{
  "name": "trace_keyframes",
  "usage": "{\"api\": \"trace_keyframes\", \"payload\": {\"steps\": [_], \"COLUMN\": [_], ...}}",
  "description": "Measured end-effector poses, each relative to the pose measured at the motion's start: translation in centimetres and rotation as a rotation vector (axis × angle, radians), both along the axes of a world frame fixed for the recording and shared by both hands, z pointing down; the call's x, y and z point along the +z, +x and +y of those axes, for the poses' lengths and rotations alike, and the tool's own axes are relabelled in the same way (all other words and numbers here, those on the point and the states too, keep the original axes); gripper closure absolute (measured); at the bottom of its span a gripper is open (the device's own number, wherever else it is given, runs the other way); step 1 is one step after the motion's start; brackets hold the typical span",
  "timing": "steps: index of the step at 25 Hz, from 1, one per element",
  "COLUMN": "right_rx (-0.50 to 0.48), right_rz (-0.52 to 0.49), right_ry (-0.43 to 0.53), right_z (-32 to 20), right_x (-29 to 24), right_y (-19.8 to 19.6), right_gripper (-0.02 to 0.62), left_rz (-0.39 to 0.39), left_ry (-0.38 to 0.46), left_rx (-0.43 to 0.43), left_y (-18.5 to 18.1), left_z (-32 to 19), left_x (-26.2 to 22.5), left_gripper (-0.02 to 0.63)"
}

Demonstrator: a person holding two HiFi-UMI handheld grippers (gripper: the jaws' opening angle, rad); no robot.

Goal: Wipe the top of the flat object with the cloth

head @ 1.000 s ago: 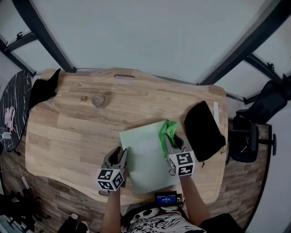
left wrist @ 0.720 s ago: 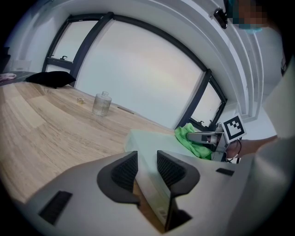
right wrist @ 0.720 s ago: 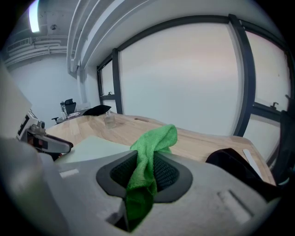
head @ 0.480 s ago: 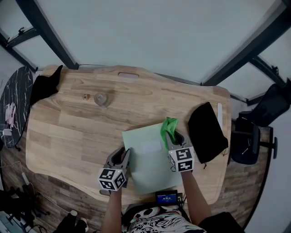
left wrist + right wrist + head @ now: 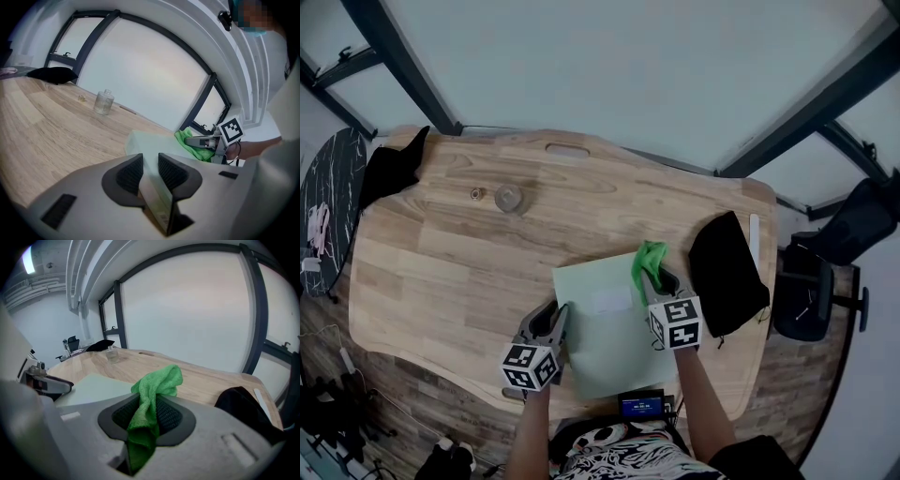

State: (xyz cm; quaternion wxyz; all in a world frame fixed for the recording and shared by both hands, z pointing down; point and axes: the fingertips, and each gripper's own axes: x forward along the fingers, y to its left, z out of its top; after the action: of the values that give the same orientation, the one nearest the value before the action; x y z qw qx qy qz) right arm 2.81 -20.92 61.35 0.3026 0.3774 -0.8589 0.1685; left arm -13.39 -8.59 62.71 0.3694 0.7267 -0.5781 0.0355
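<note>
1. A pale green flat object [image 5: 605, 342] lies on a wooden table [image 5: 441, 272], near its front edge.
2. The left gripper [image 5: 553, 317] pinches the object's left edge (its jaws have just been closing).
3. The right gripper [image 5: 662, 281] clamps a green cloth [image 5: 647, 261] at the object's far right corner.

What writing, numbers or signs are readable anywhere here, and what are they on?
Nothing can be read.
White label on the board: blank or too faint.
Sticker on the board's edge: too blurred.
Screen at the table's near edge: blue glow, too small.
Left cube, right cube: black-and-white square codes, no letters.
</note>
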Motion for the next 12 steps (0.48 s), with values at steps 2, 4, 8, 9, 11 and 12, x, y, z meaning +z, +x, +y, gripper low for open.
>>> {"api": "trace_keyframes", "payload": {"steps": [2,4,8,9,11,12], "right_rx": [-0.002,-0.004,-0.003,-0.002,-0.001,-0.002], "right_rz": [0.003,0.005,0.021,0.024,0.029,0.03], "right_ry": [0.002,0.001,-0.001,-0.004,-0.007,-0.008], "right_z": [-0.01,0.05,0.05,0.06,0.03,-0.01], "right_x": [0.01,0.03,0.1,0.11,0.08,0.06], "right_y": [-0.05,-0.06,-0.12,-0.11,-0.14,-0.17], "right_gripper": [0.506,0.506,0.506,0.506,0.506,0.506], "left_rz": [-0.001,0.01,0.031,0.045,0.074,0.08], "left_ry": [-0.003,-0.006,-0.012,-0.015,-0.02,-0.021], "left_rx": [-0.003,-0.006,-0.019,-0.027,-0.039,-0.04], "left_y": [-0.02,-0.05,-0.1,-0.09,-0.14,-0.18], "left_z": [0.0,0.04,0.03,0.04,0.01,-0.03], "left_x": [0.07,0.12,0.17,0.17,0.14,0.12], "left_gripper": [0.503,0.503,0.503,0.503,0.505,0.506]}}
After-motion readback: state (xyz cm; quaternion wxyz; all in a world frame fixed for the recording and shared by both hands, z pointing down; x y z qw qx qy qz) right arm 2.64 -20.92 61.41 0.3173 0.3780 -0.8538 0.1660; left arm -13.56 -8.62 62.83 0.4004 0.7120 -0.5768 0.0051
